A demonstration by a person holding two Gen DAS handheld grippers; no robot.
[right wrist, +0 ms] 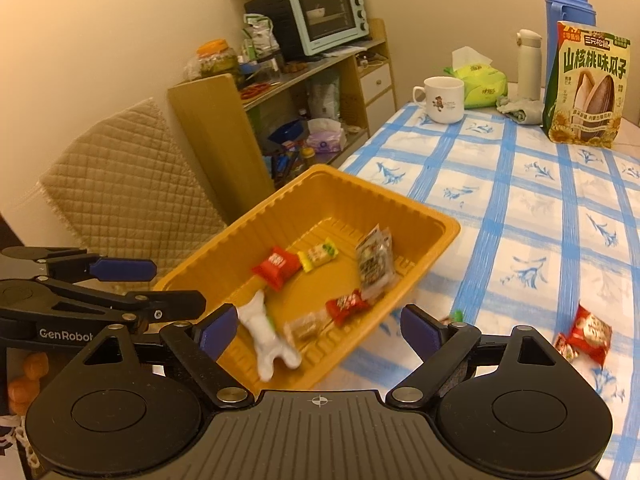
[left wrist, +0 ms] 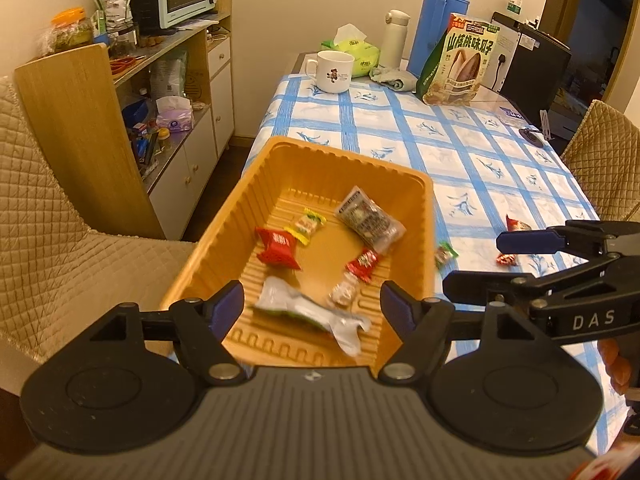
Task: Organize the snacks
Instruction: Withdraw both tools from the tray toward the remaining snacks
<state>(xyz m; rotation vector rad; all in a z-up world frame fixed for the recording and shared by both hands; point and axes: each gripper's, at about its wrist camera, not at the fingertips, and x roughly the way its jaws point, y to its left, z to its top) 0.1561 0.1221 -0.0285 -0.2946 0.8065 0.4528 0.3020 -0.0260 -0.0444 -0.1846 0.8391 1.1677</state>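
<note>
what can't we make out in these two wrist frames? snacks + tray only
- White wrapper in the tray: motion-blurred in both views, print unreadable.
- Small green snack: left view blurred; right view mostly hidden behind the right claw.
- Tray's near rim: hidden by each claw's body.
- Red packets on the tablecloth: label too small.

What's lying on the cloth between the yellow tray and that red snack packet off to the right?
A small green-wrapped candy, right beside the yellow tray; from there to the red packet the tablecloth is bare. The right wrist view shows it best.
</note>
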